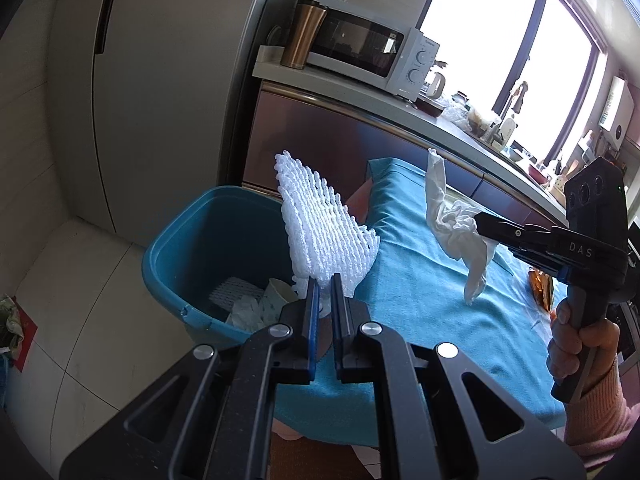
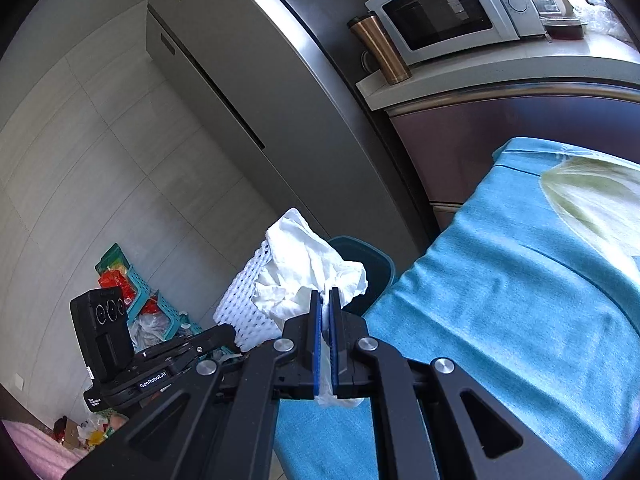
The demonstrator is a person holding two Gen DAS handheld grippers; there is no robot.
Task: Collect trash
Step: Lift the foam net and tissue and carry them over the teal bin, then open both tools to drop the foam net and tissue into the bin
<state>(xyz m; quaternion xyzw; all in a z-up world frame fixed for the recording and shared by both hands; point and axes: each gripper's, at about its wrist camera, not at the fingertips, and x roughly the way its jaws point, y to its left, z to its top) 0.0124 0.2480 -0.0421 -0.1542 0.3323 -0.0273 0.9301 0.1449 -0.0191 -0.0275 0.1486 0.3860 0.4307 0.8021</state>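
Note:
My left gripper (image 1: 325,283) is shut on a white foam fruit net (image 1: 320,216), held upright at the near rim of the blue bin (image 1: 176,240). The bin stands on the floor beside the table and holds another foam net, crumpled tissue and a paper cup. My right gripper (image 2: 326,298) is shut on a crumpled white tissue (image 2: 308,272); in the left wrist view the right gripper (image 1: 480,226) holds the tissue (image 1: 452,216) above the blue tablecloth (image 1: 420,300). In the right wrist view the foam net (image 2: 244,304) and the bin (image 2: 372,264) show just behind the tissue.
A steel fridge (image 2: 256,92) rises behind the bin. A counter carries a microwave (image 1: 360,48) and a copper tumbler (image 1: 302,34). A pale green leafy thing (image 2: 592,200) lies on the cloth at the right. A teal crate (image 2: 140,292) with bags sits on the floor.

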